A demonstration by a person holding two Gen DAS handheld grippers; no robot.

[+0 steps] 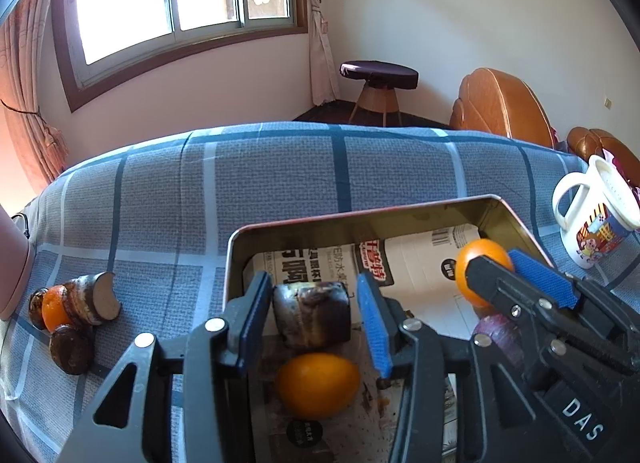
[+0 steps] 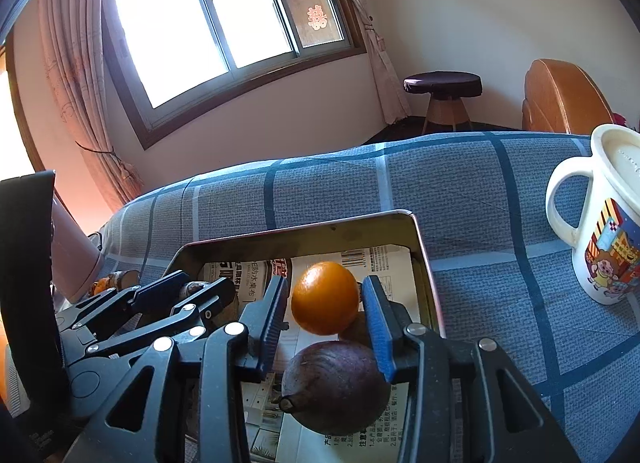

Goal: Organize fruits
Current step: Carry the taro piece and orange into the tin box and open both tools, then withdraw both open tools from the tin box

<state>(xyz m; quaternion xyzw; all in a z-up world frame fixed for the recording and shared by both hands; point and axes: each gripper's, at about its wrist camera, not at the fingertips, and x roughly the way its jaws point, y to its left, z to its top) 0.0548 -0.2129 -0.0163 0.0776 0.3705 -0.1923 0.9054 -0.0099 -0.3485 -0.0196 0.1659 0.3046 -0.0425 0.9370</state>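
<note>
A metal tin (image 1: 360,219) lined with newspaper sits on the checked blue cloth. In the left wrist view my left gripper (image 1: 316,319) stands open around a dark brown striped chunk (image 1: 312,315) resting in the tin, with a narrow gap at each pad. An orange (image 1: 318,383) lies just below it. In the right wrist view my right gripper (image 2: 326,315) stands open around another orange (image 2: 324,297), slim gaps showing on both sides. That orange rests against a brown fruit, mostly hidden. A dark purple round fruit (image 2: 336,387) lies under the right gripper's fingers.
Left of the tin on the cloth lies a small pile: an orange (image 1: 56,309), a cut brown chunk (image 1: 96,297) and a dark round fruit (image 1: 72,349). A white printed mug (image 2: 600,231) stands right of the tin. A pink object (image 1: 12,263) is at the far left.
</note>
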